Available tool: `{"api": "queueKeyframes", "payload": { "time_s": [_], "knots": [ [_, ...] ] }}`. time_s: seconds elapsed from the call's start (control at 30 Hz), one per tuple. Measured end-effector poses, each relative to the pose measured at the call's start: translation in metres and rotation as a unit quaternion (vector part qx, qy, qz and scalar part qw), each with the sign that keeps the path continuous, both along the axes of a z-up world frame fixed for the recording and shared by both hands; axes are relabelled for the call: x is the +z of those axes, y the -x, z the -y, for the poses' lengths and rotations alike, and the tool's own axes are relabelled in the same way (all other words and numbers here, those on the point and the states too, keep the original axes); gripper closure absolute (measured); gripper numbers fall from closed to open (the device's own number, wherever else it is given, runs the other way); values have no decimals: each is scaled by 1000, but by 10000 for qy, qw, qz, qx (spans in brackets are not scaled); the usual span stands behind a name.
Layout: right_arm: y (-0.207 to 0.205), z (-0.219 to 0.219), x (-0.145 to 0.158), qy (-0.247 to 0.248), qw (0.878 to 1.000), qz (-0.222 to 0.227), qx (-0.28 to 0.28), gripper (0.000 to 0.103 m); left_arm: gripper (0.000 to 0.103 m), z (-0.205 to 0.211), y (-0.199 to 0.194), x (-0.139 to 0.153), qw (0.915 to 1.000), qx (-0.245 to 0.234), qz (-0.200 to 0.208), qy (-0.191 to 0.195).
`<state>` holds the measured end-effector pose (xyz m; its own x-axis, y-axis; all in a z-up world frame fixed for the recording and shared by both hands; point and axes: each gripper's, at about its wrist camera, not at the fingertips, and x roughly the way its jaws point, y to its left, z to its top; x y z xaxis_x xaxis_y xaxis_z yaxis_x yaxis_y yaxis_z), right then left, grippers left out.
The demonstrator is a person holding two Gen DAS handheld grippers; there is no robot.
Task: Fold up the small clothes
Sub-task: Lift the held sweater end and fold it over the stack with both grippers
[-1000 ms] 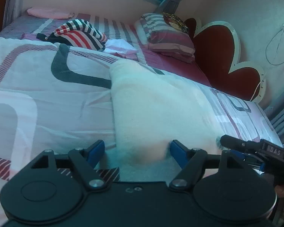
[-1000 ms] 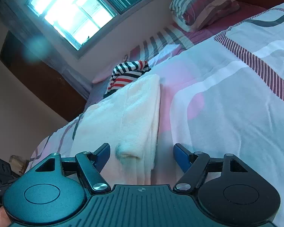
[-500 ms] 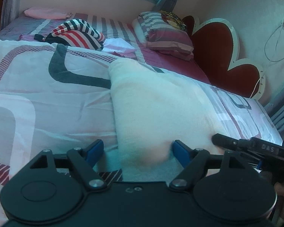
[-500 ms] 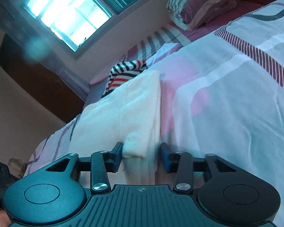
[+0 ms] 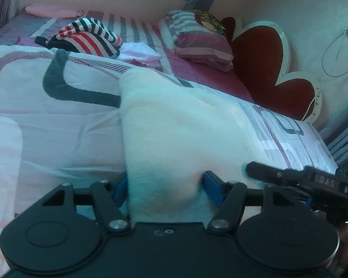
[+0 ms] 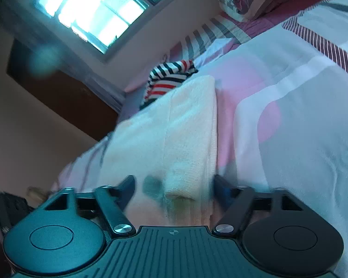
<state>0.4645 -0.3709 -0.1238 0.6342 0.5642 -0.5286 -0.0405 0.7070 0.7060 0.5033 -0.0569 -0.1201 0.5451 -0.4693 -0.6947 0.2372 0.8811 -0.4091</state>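
A cream-white folded cloth (image 5: 178, 127) lies on the patterned bedspread (image 5: 46, 120). My left gripper (image 5: 165, 188) is open, its blue fingers on either side of the cloth's near left corner. The right gripper's body (image 5: 297, 180) shows at the cloth's near right edge. In the right wrist view the cloth (image 6: 171, 139) runs away from me, and my right gripper (image 6: 174, 185) is open around its near end; the frame is blurred. A striped garment (image 5: 85, 37) lies farther back on the bed and shows in the right wrist view (image 6: 169, 78) too.
Stacked pillows (image 5: 197, 39) lie against a red heart-shaped headboard (image 5: 266, 64). A pink cloth (image 5: 51, 11) lies by the far wall. A small pale cloth (image 5: 139, 52) sits beside the striped garment. A bright window (image 6: 90, 11) is above the bed.
My right gripper closed on the cloth's end half a second ago and has now opened wide again. My left gripper's fingers have narrowed around the cloth's corner and moved closer.
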Motion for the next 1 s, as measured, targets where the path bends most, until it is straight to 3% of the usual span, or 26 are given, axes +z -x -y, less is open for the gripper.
{"api": "queueKeyframes", "payload": {
  "time_s": [0.1,0.17,0.2,0.33,0.47,0.67,1.0],
  "knots": [
    [-1,-3,-3,57,10000,-36,1,52,43,0,-1,-2,10000,-2,-39,51],
    [-1,-6,-3,194,9998,-52,6,60,57,1,0,-2,10000,-42,-28,85],
    [-3,-9,-2,295,9996,-42,27,64,59,2,1,-1,10000,-30,-3,58],
    [4,-32,11,1036,9942,252,151,73,73,6,10,9,9995,-23,264,-150],
    [19,-49,26,1393,9886,549,146,74,75,5,20,21,9987,-94,423,-259],
    [39,-82,48,1543,9847,754,285,74,75,-15,39,44,9963,-169,653,-539],
    [58,-218,62,1163,9827,1041,996,74,75,-147,79,63,9921,245,705,-1008]
  ]
}}
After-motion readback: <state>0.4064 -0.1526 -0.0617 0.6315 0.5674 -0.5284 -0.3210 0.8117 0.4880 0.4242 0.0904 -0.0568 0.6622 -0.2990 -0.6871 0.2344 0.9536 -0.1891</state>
